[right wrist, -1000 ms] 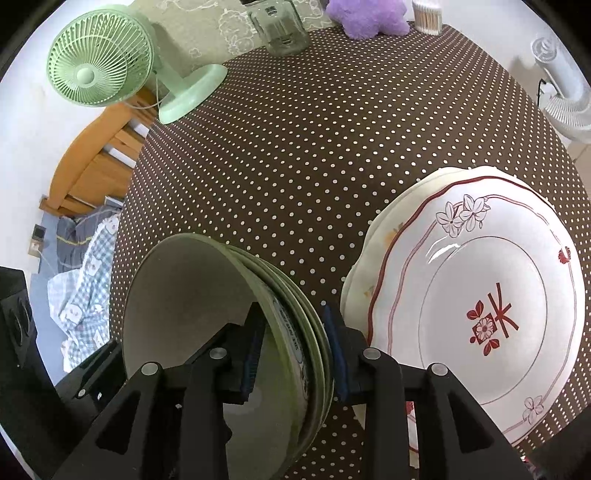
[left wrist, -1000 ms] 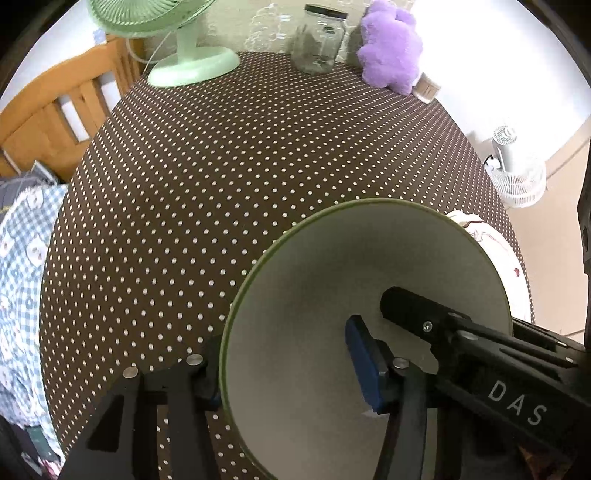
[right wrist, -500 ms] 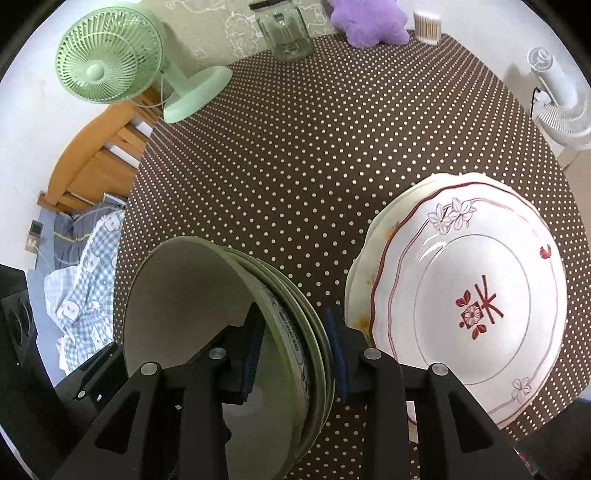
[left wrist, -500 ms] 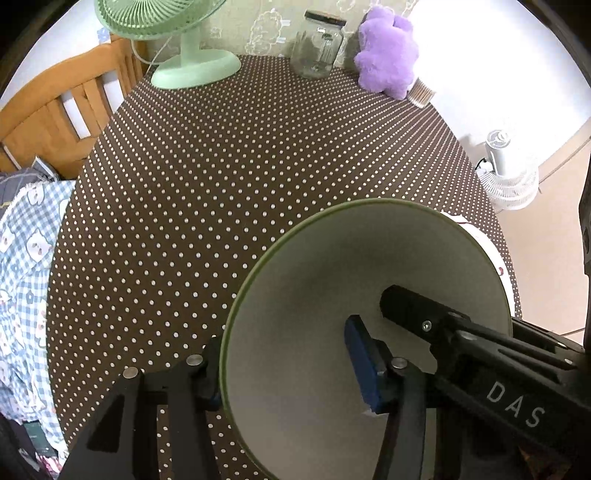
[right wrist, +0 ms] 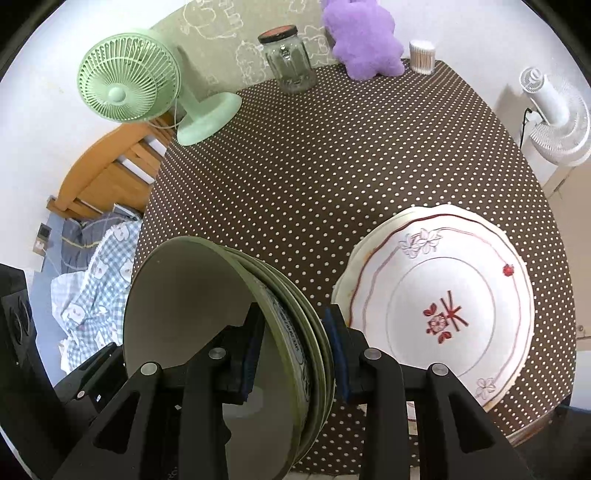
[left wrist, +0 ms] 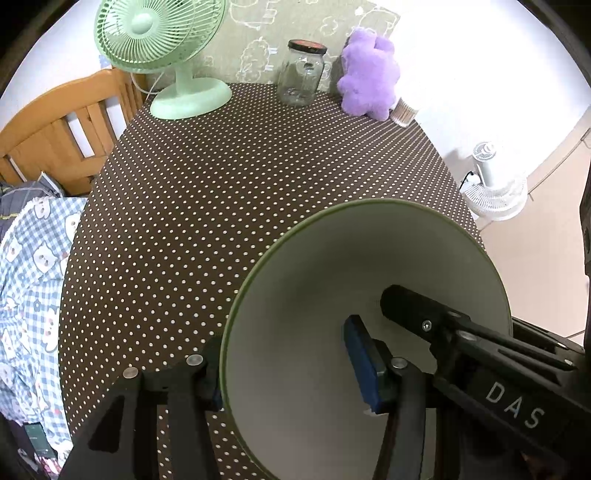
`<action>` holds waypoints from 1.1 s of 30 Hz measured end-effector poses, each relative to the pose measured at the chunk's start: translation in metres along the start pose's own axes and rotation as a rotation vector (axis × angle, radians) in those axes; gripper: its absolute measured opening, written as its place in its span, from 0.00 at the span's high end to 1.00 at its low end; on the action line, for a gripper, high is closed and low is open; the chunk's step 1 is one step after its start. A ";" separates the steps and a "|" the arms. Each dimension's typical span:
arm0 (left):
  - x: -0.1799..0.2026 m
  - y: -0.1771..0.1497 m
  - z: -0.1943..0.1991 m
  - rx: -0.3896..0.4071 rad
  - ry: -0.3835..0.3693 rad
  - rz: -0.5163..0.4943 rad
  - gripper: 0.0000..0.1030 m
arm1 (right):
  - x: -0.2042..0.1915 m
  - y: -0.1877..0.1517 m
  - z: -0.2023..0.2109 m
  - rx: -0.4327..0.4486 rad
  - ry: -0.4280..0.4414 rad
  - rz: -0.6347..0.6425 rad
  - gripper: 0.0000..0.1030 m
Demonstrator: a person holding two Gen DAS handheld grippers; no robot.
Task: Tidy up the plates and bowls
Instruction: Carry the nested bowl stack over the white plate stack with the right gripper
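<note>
The green bowl stack [right wrist: 221, 332] is clamped by both grippers, right [right wrist: 295, 347] and left [left wrist: 284, 365] (its left pad hidden behind the rim).

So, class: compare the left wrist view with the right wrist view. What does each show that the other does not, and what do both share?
Only the left wrist view shows the left tool gripping the bowl rim, with the right tool's arm reaching into the bowl. Only the right wrist view shows the stacked white plates with red flowers, and that the right tool clamps several nested green bowls. Both show the dotted tablecloth, green fan, glass jar, purple plush and white floor fan.
</note>
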State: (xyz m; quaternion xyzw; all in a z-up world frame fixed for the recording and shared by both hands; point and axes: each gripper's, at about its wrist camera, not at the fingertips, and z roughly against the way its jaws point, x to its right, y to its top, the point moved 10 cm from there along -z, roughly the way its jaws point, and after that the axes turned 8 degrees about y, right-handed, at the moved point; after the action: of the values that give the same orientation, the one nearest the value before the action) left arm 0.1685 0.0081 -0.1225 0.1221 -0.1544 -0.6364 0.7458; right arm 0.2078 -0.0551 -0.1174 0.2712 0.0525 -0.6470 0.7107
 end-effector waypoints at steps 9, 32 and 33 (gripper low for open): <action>0.031 0.005 0.011 0.038 0.007 0.000 0.49 | 0.017 0.003 0.030 0.035 0.006 0.016 0.65; 0.107 0.014 0.005 0.045 0.013 -0.007 0.49 | 0.086 0.016 0.073 0.054 0.009 0.006 0.65; 0.111 0.014 0.003 0.041 0.012 -0.008 0.49 | 0.088 0.016 0.072 0.053 0.008 0.004 0.65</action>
State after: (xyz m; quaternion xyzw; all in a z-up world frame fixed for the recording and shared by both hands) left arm 0.1957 -0.0992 -0.1061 0.1419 -0.1624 -0.6352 0.7416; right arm 0.2168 -0.1662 -0.0884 0.2925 0.0376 -0.6458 0.7043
